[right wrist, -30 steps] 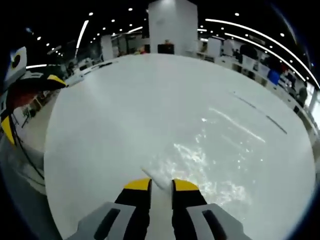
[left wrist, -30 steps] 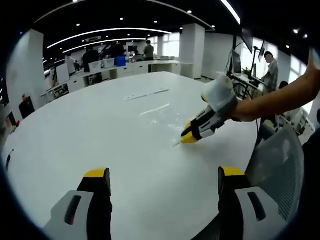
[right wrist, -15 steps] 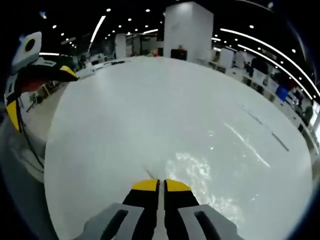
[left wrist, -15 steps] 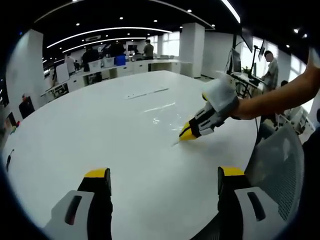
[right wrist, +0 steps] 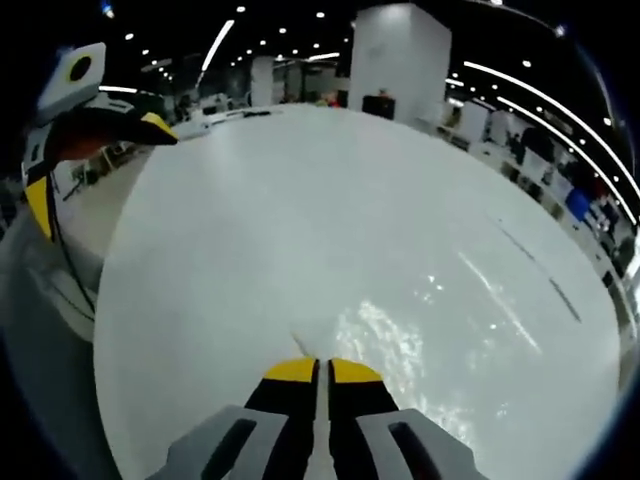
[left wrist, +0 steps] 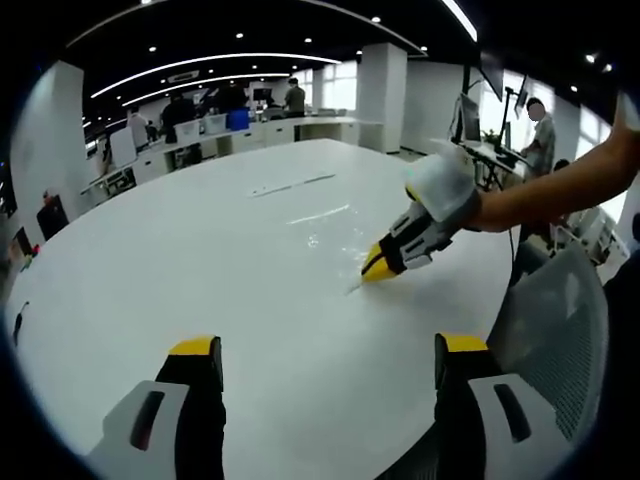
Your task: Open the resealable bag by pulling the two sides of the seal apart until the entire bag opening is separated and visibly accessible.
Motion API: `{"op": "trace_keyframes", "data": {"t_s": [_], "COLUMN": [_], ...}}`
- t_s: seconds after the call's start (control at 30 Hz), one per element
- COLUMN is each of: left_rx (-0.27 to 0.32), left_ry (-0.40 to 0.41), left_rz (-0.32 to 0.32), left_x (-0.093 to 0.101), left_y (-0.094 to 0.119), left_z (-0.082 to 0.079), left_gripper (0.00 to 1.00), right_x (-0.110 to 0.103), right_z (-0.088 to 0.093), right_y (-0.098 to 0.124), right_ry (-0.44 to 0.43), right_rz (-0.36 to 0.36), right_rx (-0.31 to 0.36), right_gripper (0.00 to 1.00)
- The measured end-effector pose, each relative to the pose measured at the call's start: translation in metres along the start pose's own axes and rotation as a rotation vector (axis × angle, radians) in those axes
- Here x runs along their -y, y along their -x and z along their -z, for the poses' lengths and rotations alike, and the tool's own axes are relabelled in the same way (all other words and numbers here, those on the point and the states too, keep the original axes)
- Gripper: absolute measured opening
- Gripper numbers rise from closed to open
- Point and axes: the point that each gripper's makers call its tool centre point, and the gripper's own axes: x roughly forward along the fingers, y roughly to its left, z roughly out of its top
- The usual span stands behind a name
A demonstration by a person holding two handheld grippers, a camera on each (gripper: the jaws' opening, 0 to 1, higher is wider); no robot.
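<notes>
Lying flat near the table's (left wrist: 150, 270) right edge: clear bag (left wrist: 335, 232). Pinching its near corner, apparently, with jaws closed: right gripper (right wrist: 320, 372). Hovering over the near edge with jaws spread wide, gripping nothing: left gripper (left wrist: 318, 352).

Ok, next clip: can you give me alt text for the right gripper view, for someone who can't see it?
The right gripper, its yellow-tipped jaws shut, pinches the near edge of a clear resealable bag lying flat on a large white table. The left gripper hovers at the table's far left edge, with an office behind.
</notes>
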Motion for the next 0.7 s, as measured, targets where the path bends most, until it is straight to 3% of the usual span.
{"op": "trace_keyframes", "data": {"t_s": [0.4, 0.7], "left_rx": [-0.004, -0.014], "left_ry": [-0.001, -0.016], "left_rz": [0.001, -0.003], "left_x": [0.0001, -0.0016], "left_y": [0.0001, 0.0008], "left_z": [0.0002, 0.0012], "left_gripper": [0.85, 0.84], "right_x": [-0.0026, 0.0], "right_z": [0.0089, 0.0088], "right_y": [0.0005, -0.002], "right_ry": [0.044, 0.073], "right_rz": [-0.027, -0.044], "right_rx": [-0.045, -0.041], "right_gripper": [0.08, 0.03]}}
